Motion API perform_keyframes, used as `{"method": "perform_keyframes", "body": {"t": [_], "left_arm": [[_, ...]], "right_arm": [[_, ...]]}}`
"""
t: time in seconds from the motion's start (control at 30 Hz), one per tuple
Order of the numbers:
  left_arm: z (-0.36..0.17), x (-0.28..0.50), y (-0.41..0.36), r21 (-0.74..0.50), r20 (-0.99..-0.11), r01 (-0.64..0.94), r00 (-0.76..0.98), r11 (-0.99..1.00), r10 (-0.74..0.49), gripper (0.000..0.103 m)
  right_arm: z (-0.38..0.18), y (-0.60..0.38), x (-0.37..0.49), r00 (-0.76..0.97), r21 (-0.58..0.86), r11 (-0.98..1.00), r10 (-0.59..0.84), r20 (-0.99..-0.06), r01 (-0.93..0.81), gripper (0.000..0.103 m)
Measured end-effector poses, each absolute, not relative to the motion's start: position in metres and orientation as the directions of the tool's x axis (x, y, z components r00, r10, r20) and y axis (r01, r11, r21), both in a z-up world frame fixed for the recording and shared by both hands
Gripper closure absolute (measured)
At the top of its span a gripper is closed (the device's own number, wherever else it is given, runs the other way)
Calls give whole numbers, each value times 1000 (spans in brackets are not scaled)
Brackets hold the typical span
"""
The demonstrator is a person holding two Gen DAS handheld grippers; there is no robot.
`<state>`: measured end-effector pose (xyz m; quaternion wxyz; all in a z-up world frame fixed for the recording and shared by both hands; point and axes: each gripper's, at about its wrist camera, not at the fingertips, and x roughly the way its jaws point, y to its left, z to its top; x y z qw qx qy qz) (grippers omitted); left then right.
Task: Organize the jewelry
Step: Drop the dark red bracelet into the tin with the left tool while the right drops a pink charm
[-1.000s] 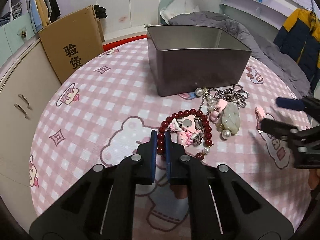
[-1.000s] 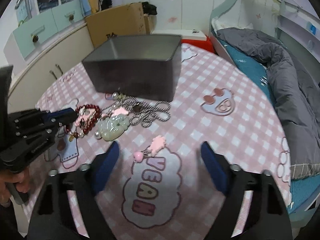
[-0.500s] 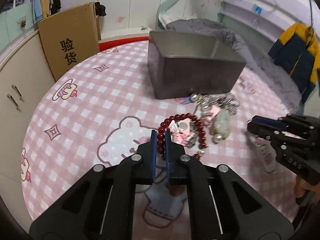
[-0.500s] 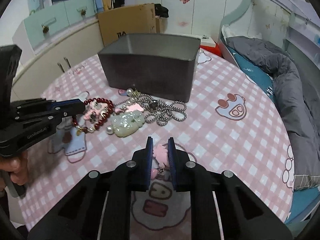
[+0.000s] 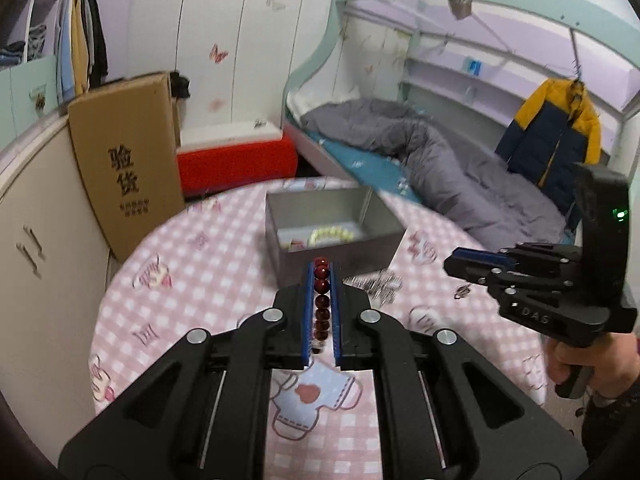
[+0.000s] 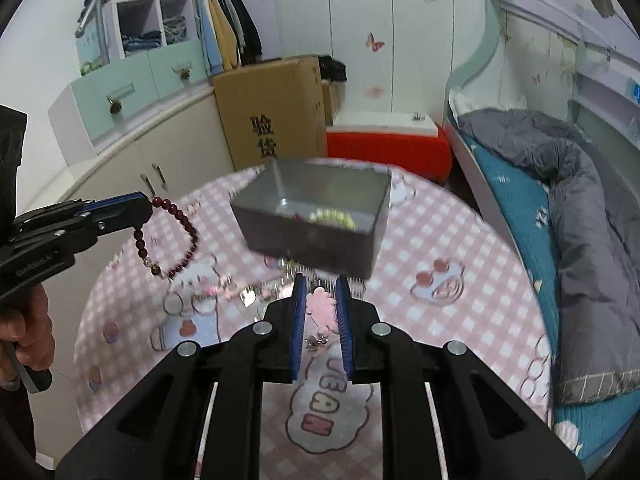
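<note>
Jewelry sorting at the round table (image 6: 460, 240) with its pink checked cartoon cloth, the largest thing in front of me. Behind it stand a bunk bed with a grey duvet (image 5: 452, 160), a tall cardboard box (image 5: 128, 160) leaning on the pale cabinets, and a red storage box (image 5: 236, 164) by the wall.

On the far half of the table sits the grey metal tin (image 6: 316, 216), open at the top; a pale yellow-green bead bracelet (image 6: 332, 216) lies inside it, along with something small and pinkish that I cannot make out.

My left gripper (image 5: 321, 280) is closed tight on the dark red bead bracelet (image 6: 172, 236). From its own camera the beads run in a line between the blue pads; from the right camera the loop hangs free below the fingertips, clear of the cloth, to the left of the tin.

My right gripper (image 6: 321, 292) is clamped narrow on the pink flower-shaped charm (image 6: 322, 306), with a small metal clasp dangling beneath it. It is raised above the cloth, in front of the tin.

Between the tin and my grippers, a silver chain (image 5: 376, 284) and other small pieces lie on the cloth, too blurred to tell apart.

A person's hand (image 5: 580, 356) grips the right tool's handle at the picture's edge.
</note>
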<state>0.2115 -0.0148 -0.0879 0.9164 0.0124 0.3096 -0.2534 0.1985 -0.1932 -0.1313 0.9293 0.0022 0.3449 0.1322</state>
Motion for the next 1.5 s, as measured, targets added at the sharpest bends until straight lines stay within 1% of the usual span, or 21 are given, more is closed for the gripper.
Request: {"method": "perform_keyframes", "body": {"t": [0.27, 0.43, 0.6, 0.8, 0.83, 0.87, 0.9, 0.93, 0.97, 1.0, 1.07, 1.23, 1.5], "left_arm": [[-35, 227, -16, -113, -476, 506, 728, 855, -493, 96], [-20, 254, -26, -122, -458, 513, 731, 850, -507, 96], [-21, 283, -42, -130, -477, 519, 714, 845, -512, 96], [-38, 315, -63, -141, -534, 514, 681, 846, -502, 94], [-41, 320, -66, -133, -546, 507, 679, 851, -490, 91], [-44, 323, -69, -125, -561, 499, 678, 858, -476, 65], [-46, 326, -70, -121, -571, 485, 680, 866, -460, 15], [-46, 328, -68, -119, -563, 453, 702, 884, -436, 6], [-45, 327, -63, -114, -539, 420, 735, 900, -411, 6], [-44, 328, -60, -120, -532, 410, 742, 904, -408, 6], [-42, 328, -52, -129, -529, 385, 753, 914, -392, 6], [-33, 317, -39, -104, -498, 331, 799, 938, -337, 6], [-17, 285, -20, -79, -443, 280, 850, 957, -285, 6]], "right_arm": [[-74, -200, 211, 788, 93, 952, 294, -541, -292, 90], [-47, -200, 236, 803, 83, 943, 318, -505, -321, 90], [-46, -198, 272, 777, 117, 931, 354, -520, -346, 89], [-67, -197, 310, 730, 162, 929, 362, -580, -332, 89], [-71, -198, 316, 719, 172, 929, 363, -593, -328, 89], [-76, -200, 319, 714, 183, 930, 362, -600, -318, 84], [-82, -204, 325, 710, 199, 934, 355, -608, -297, 76], [-86, -207, 329, 708, 210, 939, 344, -617, -274, 51], [-89, -212, 330, 714, 214, 945, 328, -619, -249, 20], [-91, -218, 330, 727, 225, 949, 314, -611, -221, 11], [-92, -226, 325, 746, 239, 952, 301, -594, -193, 8], [-88, -241, 318, 771, 263, 956, 262, -581, -127, 8], [-68, -244, 301, 806, 257, 960, 238, -541, -111, 8]]}}
